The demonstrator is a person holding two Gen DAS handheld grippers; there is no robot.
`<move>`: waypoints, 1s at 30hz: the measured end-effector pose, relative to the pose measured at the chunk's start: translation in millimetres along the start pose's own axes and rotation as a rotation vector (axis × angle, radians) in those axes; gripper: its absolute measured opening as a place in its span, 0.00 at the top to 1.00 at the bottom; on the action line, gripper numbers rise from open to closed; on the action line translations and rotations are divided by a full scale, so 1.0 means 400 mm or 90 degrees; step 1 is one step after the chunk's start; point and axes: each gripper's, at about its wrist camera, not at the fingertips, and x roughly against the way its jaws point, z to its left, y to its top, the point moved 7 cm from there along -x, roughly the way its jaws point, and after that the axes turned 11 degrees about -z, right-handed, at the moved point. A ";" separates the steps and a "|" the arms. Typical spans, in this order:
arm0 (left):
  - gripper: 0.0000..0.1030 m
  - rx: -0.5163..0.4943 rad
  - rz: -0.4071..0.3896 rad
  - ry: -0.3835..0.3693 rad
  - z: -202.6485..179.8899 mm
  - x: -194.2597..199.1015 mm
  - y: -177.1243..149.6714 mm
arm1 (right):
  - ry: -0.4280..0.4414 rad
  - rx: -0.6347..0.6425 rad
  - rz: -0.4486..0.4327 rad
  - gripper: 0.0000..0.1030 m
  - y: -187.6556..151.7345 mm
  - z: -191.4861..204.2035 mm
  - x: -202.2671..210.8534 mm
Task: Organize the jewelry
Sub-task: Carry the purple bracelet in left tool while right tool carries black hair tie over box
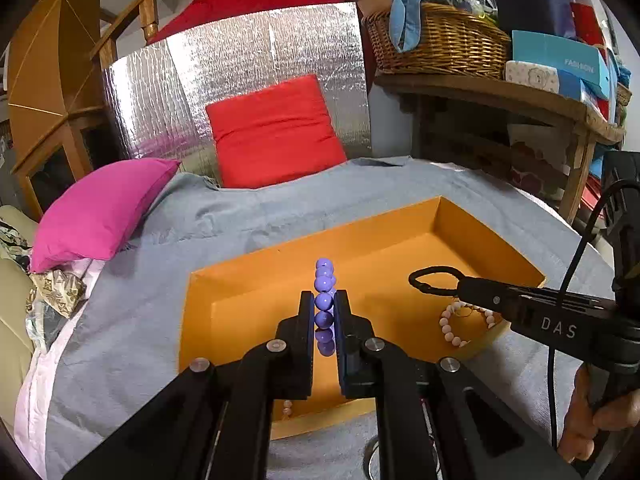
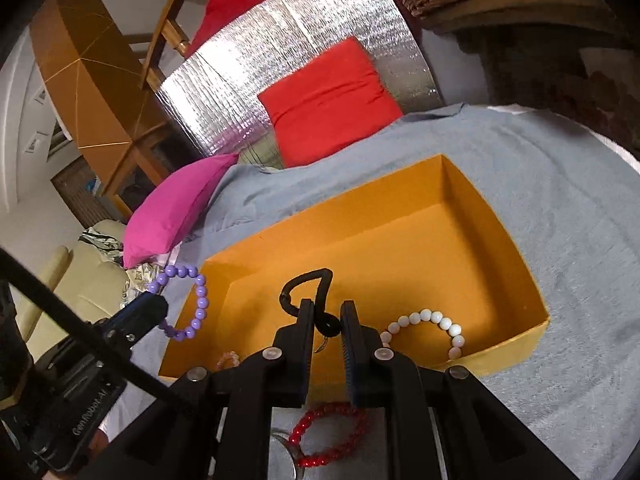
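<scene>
The left gripper (image 1: 324, 304) is clamped on a purple bead bracelet (image 1: 324, 300), held over the orange box (image 1: 256, 248). The right gripper (image 2: 326, 316) pinches a black hair tie (image 2: 308, 284) above the same box, where a white bead bracelet (image 2: 440, 324) lies. Nearer, a red bead bracelet (image 2: 332, 432) rests on the grey cloth (image 2: 560, 220).

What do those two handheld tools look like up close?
Both are matte black. The left tool and the right tool each have two flat parallel fingers on hinged black links with round silver pins. A black cable trails from the right one, whose side carries pale letters reading DAS. The left one's body shows small white lettering.
</scene>
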 end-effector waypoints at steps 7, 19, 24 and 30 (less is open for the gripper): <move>0.90 0.010 0.018 -0.003 -0.009 -0.029 -0.012 | -0.001 -0.025 0.021 0.86 -0.019 -0.002 -0.022; 0.90 0.017 0.052 -0.011 -0.020 -0.063 -0.052 | -0.015 -0.039 0.039 0.86 -0.042 -0.008 -0.048; 0.90 0.021 0.075 -0.016 -0.023 -0.083 -0.076 | -0.021 -0.045 0.045 0.86 -0.053 -0.011 -0.061; 0.90 0.030 0.092 -0.018 -0.022 -0.098 -0.095 | -0.021 -0.043 0.041 0.85 -0.052 -0.006 -0.067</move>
